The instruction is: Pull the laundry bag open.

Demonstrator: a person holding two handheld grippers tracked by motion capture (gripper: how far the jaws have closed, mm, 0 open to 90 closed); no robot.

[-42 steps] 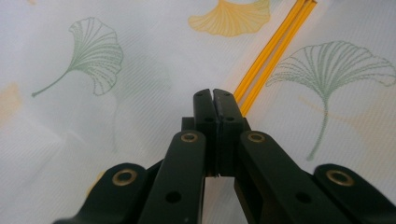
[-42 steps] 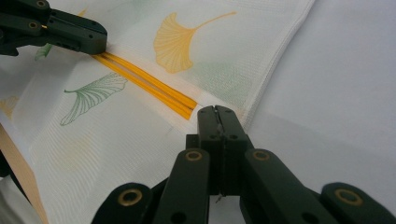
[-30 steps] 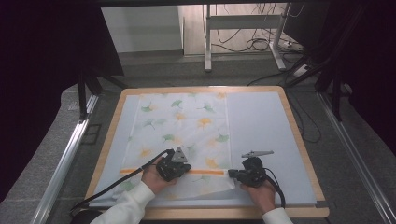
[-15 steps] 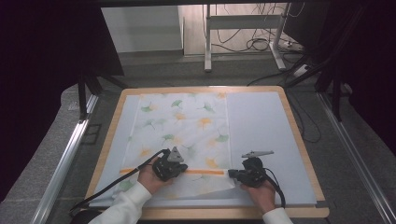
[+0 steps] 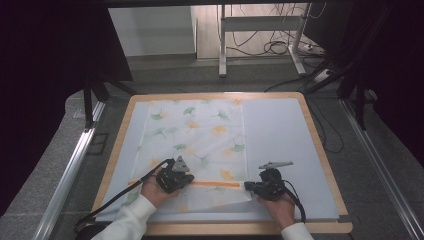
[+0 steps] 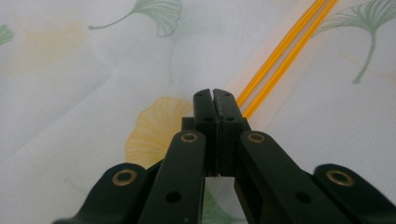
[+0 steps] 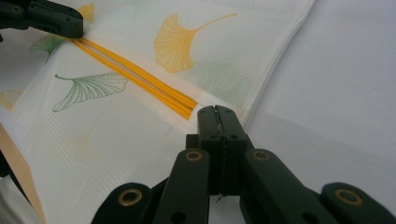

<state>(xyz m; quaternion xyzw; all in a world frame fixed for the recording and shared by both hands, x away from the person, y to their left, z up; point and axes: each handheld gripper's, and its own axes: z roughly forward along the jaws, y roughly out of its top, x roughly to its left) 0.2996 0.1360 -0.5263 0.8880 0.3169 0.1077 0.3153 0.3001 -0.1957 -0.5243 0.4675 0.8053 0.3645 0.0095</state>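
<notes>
Low in the high view, both grippers — left gripper, right gripper — jaws together, pinning the cloth mid-fold; next, smooth the crease.

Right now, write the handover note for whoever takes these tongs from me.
Left tongs: shut, tips down on the leaf-print cloth at the left end of the orange stripe.
Right tongs: shut, at the cloth's right edge by the stripe's other end; whether cloth is pinched between them cannot be told.
Cloth: spread on the pale mat, left of centre, with its near part folded over so the stripe lies across it.
Done: one fold along the near edge seems started.
Left: probably carry the fold on and smooth the cloth flat.
</notes>
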